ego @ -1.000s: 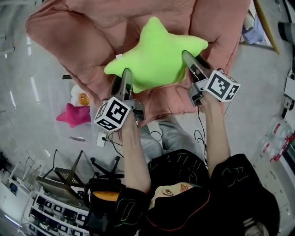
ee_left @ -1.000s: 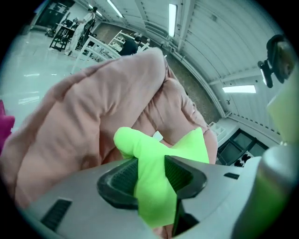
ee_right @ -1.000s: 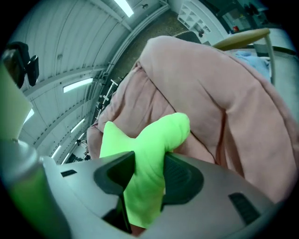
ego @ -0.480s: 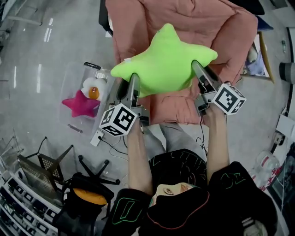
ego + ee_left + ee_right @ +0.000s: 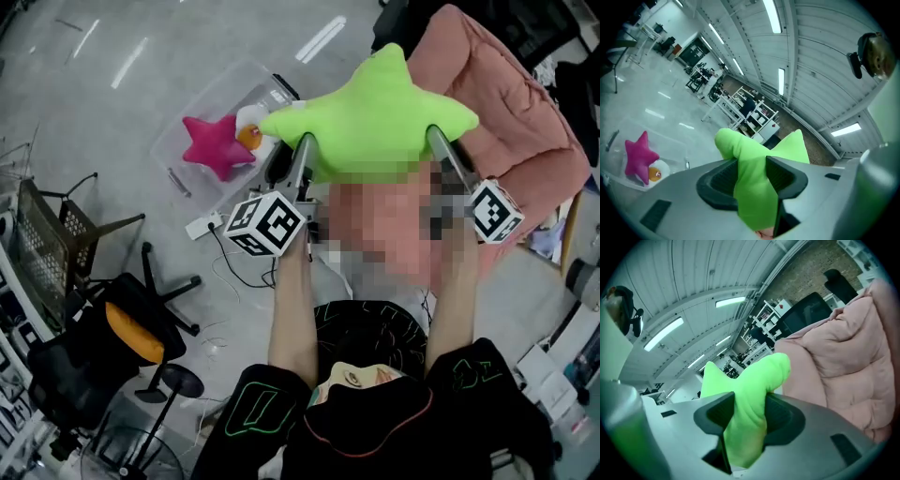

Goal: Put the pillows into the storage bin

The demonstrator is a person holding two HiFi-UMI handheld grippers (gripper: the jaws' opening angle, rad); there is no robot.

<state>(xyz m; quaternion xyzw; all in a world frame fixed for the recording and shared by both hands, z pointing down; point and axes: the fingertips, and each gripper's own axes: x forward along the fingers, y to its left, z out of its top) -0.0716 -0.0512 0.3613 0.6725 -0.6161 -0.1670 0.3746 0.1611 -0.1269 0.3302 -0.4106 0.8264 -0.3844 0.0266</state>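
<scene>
Here we hold the green star pillow (image 5: 375, 112) up in the air with both tools. The left gripper (image 5: 302, 155) has its jaws clamped on one point of the star, the right gripper (image 5: 439, 148) on another. The clear storage bin (image 5: 202, 108) sits on the floor near a pink padded chair (image 5: 511, 131) and holds a pink star pillow (image 5: 214, 145) and an egg-shaped pillow (image 5: 249, 134).
</scene>
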